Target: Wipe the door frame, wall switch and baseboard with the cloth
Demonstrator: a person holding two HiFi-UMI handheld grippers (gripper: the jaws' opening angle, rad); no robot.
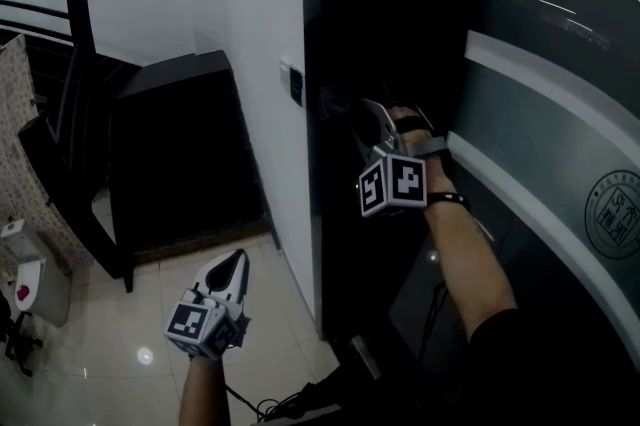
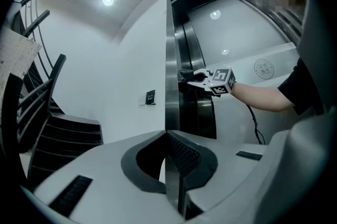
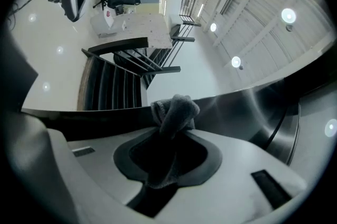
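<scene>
Fuzzy grey cloth (image 3: 176, 112), glossy dark metal door frame (image 2: 172, 60), shiny pale floor tiles (image 1: 120, 334), matt white wall (image 1: 255, 34)

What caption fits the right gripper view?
Right gripper clamps the grey cloth at the dark door frame.

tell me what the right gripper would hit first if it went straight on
The cloth held in the right gripper would meet the dark door frame first. It looks to be touching or nearly touching the frame, though depth is unclear.
</scene>
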